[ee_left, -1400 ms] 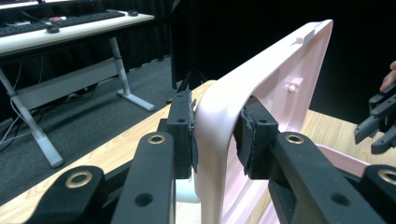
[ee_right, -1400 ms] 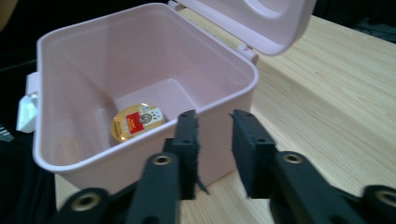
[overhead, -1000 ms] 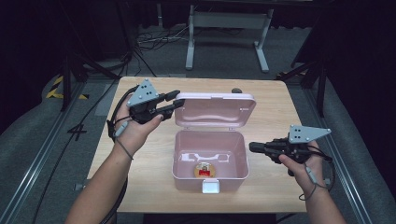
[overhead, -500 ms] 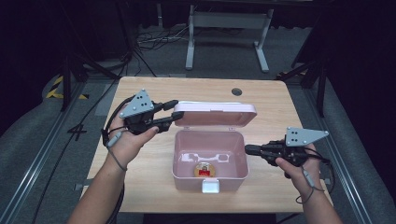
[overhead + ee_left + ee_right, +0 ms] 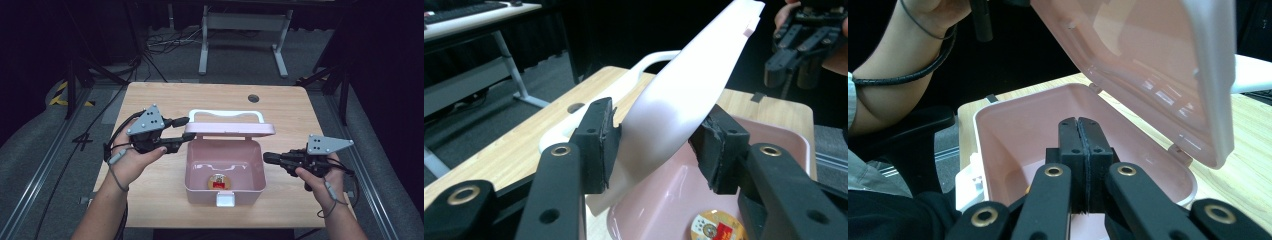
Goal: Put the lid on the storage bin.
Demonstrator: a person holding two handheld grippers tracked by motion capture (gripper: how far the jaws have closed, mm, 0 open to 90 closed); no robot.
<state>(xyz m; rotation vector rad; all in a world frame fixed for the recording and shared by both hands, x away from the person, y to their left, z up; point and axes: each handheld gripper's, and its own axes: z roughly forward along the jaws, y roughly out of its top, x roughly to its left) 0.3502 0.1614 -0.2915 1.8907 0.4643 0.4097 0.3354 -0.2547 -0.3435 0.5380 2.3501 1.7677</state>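
A pale pink plastic box with rounded corners (image 5: 225,172) sits on the light wooden table (image 5: 160,100), near the edge closest to the person, its long axis running across the table from left to right. Its open mouth faces up, and a white latch tab (image 5: 223,200) sticks out of the near wall. On the floor of the box lies a small round gold-and-red item (image 5: 218,182) (too small to say what it is).

The box's hinged pink lid (image 5: 229,129) stands raised off the far rim, its long axis parallel to the box, its white carry handle (image 5: 225,115) pointing away from the person. In the right gripper view the lid's hollow inner face leans over the box.

The left gripper (image 5: 186,129) reaches in level from the left at the lid's left end. Its jaws have just been opening: in the left gripper view the lid's edge (image 5: 684,95) passes between the two pads, one pad at its surface, the other standing clear, so there is no pinch.

The right gripper (image 5: 266,158) hovers just beside the box's right wall, pointing left, its jaws pressed together on nothing; in the right gripper view its tips (image 5: 1081,131) lie over the rim.
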